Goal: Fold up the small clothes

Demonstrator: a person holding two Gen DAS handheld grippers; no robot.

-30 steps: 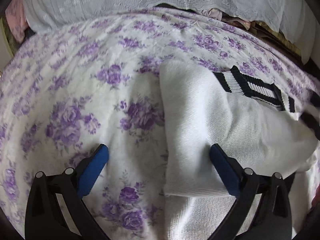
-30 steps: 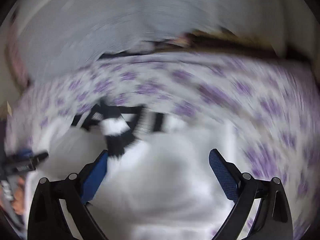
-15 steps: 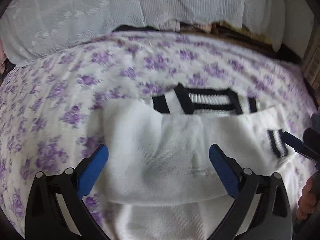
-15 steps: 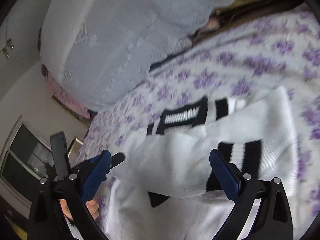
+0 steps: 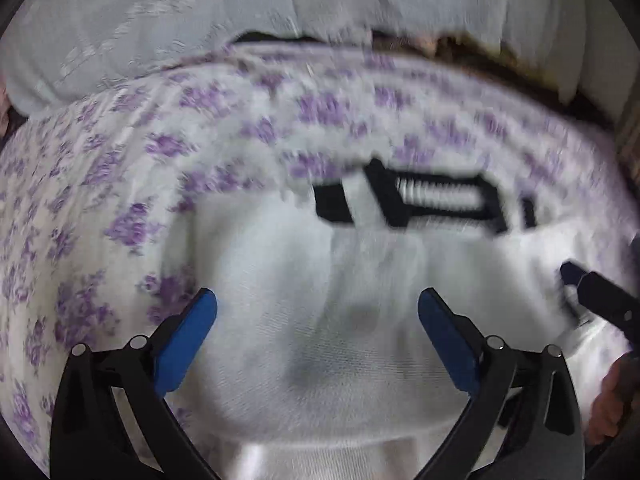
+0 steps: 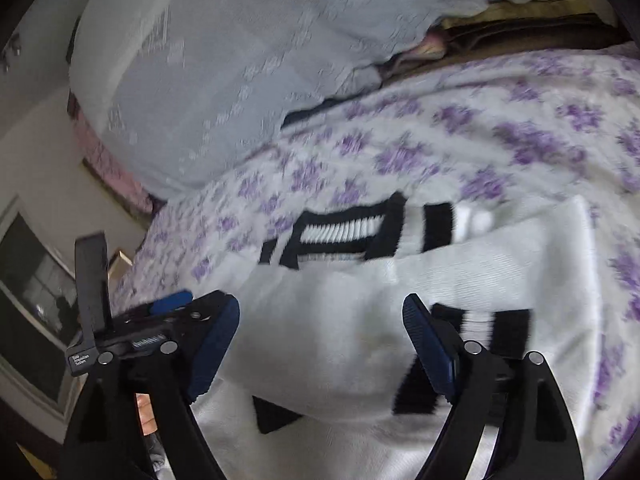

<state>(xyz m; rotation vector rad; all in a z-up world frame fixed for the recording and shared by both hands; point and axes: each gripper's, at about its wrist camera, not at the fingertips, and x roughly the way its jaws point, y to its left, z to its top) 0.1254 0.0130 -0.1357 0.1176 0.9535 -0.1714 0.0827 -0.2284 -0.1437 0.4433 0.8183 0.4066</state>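
Sweater [image 5: 360,320] lies on the bed [image 5: 120,184], spreading from both wide-open, empty fingers [image 5: 444,336] toward its striped collar [image 5: 436,196] at 12 o'clock; long axis runs 9-to-3. Right gripper [image 6: 320,344] hovers over its cuff [image 6: 500,332].

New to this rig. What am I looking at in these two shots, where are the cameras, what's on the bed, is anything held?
There is no robot here: a person carries one handheld two-finger tool in each hand. Each picture comes from a fisheye camera mounted on a tool, looking forward along its blue-padded fingers.

In the left wrist view, the left tool is open and holds nothing, with a white knit garment with black-striped trim in front of it. The right tool's tip shows at the right edge.

In the right wrist view, the right tool is also open and empty over the same garment. The left tool appears at the lower left.

The garment lies partly folded on a purple floral bedspread. A pale lacy cover lies behind it. Both pictures are motion-blurred.
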